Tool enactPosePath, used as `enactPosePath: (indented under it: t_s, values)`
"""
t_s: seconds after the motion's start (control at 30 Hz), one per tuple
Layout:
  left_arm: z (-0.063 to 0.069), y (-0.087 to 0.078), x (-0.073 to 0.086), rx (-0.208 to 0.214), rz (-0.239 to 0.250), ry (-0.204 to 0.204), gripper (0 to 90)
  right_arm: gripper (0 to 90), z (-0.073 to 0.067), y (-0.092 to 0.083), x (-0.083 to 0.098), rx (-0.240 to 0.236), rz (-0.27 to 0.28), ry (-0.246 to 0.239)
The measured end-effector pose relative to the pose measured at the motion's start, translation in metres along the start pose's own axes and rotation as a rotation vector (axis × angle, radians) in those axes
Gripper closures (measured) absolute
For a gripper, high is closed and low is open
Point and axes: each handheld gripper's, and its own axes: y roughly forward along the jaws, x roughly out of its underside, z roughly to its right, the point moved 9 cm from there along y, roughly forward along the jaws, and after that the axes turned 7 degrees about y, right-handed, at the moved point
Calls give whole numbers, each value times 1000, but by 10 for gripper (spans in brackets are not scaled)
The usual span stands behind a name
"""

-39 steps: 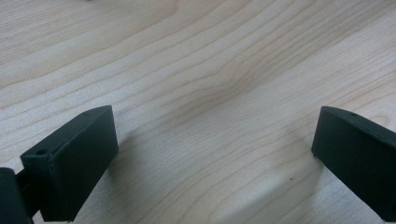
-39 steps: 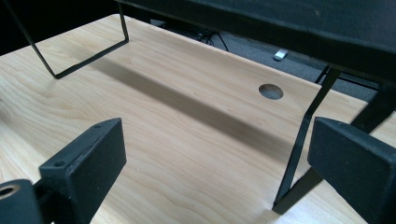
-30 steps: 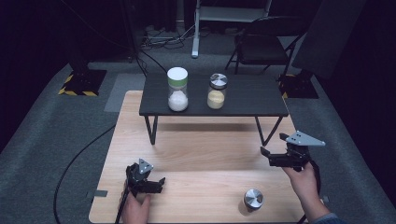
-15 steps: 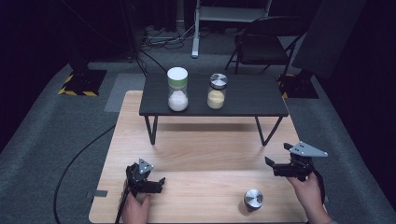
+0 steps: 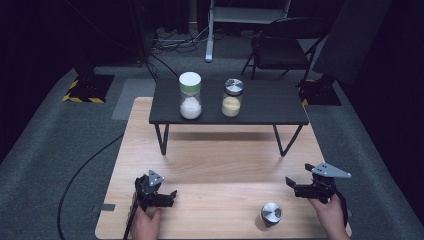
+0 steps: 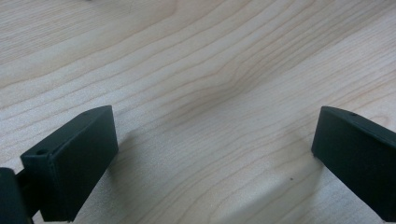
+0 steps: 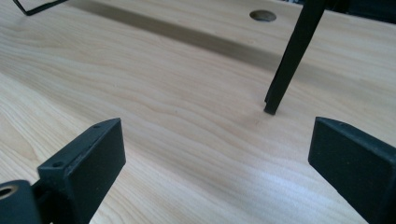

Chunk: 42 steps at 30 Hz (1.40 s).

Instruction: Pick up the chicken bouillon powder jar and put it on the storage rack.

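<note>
Silver and round, the metal lid lies flat on the wooden board near its front edge, well apart from the two jars on the low black table behind it. One of those, the jar of yellow grains, appears to carry a similar silver cap, though the high view is too small to be sure; the jar of white grains stands just beside it under a white top. Nearest the lid is the right gripper, just to the lid's right and slightly behind it, jaws spread wide and empty, pointing leftward across the board. The lid therefore lies ahead of and a little nearer the person than that gripper's line. The left gripper rests well to the lid's left, likewise wide open over bare wood, holding nothing. The likely move falls to the right hand.
</note>
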Motion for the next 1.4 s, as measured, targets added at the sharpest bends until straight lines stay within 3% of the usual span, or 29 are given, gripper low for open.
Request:
enactPosePath:
  t_s: [0.63, 0.87, 1.4]
  values:
    - [0, 0, 0, 0, 0, 0, 3, 2, 9, 9, 30, 9, -31, 8]
    - [0, 0, 0, 0, 0, 0, 3, 0, 15, 12, 41, -11, -23, 17]
    - [0, 0, 0, 0, 0, 0, 3, 0, 17, 19, 50, -7, -48, 5]
